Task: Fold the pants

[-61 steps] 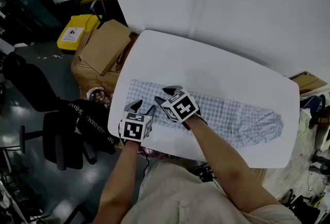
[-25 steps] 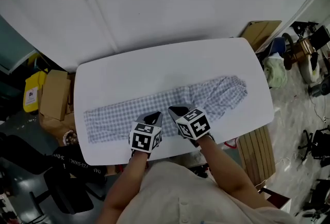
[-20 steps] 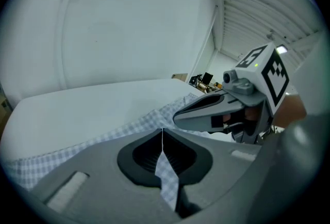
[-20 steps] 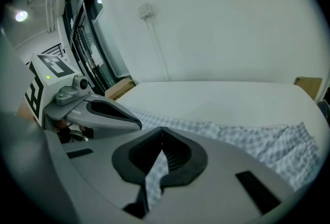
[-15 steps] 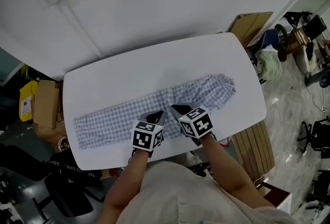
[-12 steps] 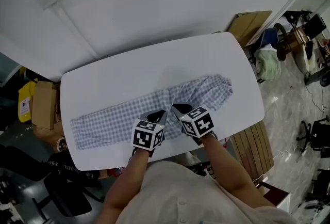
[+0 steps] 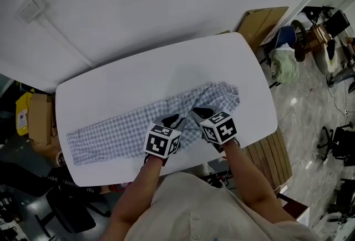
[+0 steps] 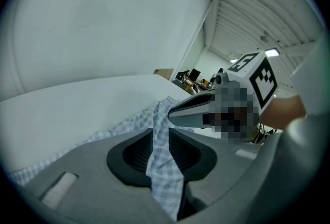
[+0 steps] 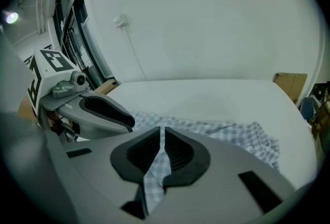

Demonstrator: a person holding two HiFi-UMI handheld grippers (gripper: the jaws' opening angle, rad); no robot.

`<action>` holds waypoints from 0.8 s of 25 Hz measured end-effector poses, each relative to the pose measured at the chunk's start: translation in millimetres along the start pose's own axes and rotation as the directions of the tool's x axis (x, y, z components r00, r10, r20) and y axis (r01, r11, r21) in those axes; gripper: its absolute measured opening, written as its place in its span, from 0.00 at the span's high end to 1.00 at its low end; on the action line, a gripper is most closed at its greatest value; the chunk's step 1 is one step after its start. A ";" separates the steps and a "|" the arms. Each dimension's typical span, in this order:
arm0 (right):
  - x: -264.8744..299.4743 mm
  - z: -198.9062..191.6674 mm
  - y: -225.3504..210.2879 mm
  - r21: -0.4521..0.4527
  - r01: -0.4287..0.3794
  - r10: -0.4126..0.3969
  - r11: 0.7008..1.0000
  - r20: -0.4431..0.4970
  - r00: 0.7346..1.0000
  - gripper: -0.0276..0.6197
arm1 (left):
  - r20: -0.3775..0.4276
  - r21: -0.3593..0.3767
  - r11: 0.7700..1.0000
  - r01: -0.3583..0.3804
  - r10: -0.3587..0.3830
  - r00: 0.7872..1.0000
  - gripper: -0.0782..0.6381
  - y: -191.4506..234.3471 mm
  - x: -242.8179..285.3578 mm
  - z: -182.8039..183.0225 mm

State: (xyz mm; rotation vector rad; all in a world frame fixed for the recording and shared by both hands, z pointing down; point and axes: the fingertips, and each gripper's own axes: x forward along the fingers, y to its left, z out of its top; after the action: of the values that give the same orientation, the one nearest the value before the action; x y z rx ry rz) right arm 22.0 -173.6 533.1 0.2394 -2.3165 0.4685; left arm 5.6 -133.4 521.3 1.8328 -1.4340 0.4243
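Pants (image 7: pixel 111 134), checked, on white table (image 7: pixel 138 70)

**Grippers carry cloth rightward along the pants**

Both tools have travelled from the left part of the checked pants (image 7: pixel 111 134) to near their right end, drawing pinched cloth along. The left gripper (image 7: pixel 173 120) has just been opening its jaws, with fabric between them, beside the right gripper (image 7: pixel 198 113)

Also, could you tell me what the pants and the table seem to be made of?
Pants: thin woven cloth, possibly cotton, matte; the fine pale check, soft wrinkles and limp drape suggest it.
Table: smooth white top, perhaps laminate or painted board; the surface is even and seamless, but the core cannot be told.
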 end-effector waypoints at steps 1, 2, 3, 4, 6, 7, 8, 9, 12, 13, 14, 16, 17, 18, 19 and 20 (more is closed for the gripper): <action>-1.8 -1.7 -5.3 0.001 0.000 0.000 1.000 -0.003 1.000 0.89 | -0.003 0.003 1.000 0.004 -0.004 1.000 0.77 -2.7 5.7 2.6; -3.5 -3.9 -10.5 0.003 0.001 -0.001 1.000 -0.007 1.000 0.86 | -0.008 0.006 1.000 0.008 -0.008 1.000 0.76 -5.3 11.7 4.7; -5.3 -6.2 -15.8 0.005 0.002 -0.002 1.000 -0.011 1.000 0.86 | -0.014 0.012 1.000 0.011 -0.010 1.000 0.75 -7.9 17.7 6.6; -7.4 -8.2 -21.5 0.008 0.005 -0.005 1.000 -0.013 1.000 0.85 | -0.021 0.018 1.000 0.014 -0.013 1.000 0.74 -10.5 23.7 8.3; -12.0 -11.5 -33.3 0.013 0.010 -0.010 1.000 -0.015 1.000 0.84 | -0.039 0.030 0.999 0.023 -0.022 0.999 0.73 -16.6 35.3 11.3; -14.3 -13.4 -39.2 0.013 0.010 -0.010 1.000 -0.017 1.000 0.83 | -0.049 0.035 0.999 0.029 -0.028 0.998 0.72 -20.2 40.8 12.3; -16.5 -15.5 -45.1 0.011 0.010 -0.010 1.000 -0.020 1.000 0.80 | -0.059 0.040 0.999 0.037 -0.034 0.998 0.71 -24.1 46.2 12.8; -18.6 -17.8 -51.1 0.007 0.010 -0.010 1.000 -0.026 1.000 0.78 | -0.069 0.044 0.998 0.044 -0.041 0.997 0.70 -28.1 51.4 13.0; -25.2 -23.6 -71.1 -0.009 0.018 -0.019 1.000 -0.049 0.999 0.77 | -0.091 0.048 0.997 0.064 -0.060 0.994 0.69 -39.4 65.9 15.2; -27.5 -25.5 -78.6 -0.014 0.023 -0.023 1.000 -0.059 0.998 0.76 | -0.097 0.049 0.996 0.071 -0.067 0.993 0.68 -43.4 71.0 16.6; -29.7 -27.6 -86.2 -0.019 0.027 -0.028 0.999 -0.069 0.997 0.76 | -0.102 0.051 0.996 0.079 -0.073 0.992 0.68 -47.3 76.3 18.3; -33.0 -32.0 -101.1 -0.029 0.038 -0.040 0.999 -0.095 0.995 0.75 | -0.112 0.055 0.994 0.091 -0.084 0.990 0.68 -53.9 86.5 22.1; -34.3 -34.1 -108.8 -0.035 0.045 -0.048 0.998 -0.108 0.993 0.74 | -0.116 0.056 0.994 0.096 -0.089 0.989 0.68 -56.9 91.5 24.2; -35.7 -36.4 -116.9 -0.040 0.053 -0.058 0.998 -0.121 0.991 0.74 | -0.120 0.057 0.993 0.101 -0.094 0.988 0.68 -60.2 96.7 26.2; -37.2 -38.6 -125.5 -0.044 0.062 -0.068 0.997 -0.134 0.989 0.74 | -0.124 0.057 0.993 0.107 -0.099 0.987 0.68 -63.7 101.9 27.9; -38.4 -41.0 -134.3 -0.048 0.070 -0.077 0.996 -0.148 0.986 0.73 | -0.129 0.057 0.992 0.112 -0.104 0.986 0.68 -67.3 107.1 29.3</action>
State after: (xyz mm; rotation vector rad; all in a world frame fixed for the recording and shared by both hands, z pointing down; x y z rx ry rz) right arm 116.3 -278.8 567.7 0.2592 -2.1612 0.3864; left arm 96.6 -221.9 549.0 1.8899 -1.2424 0.5274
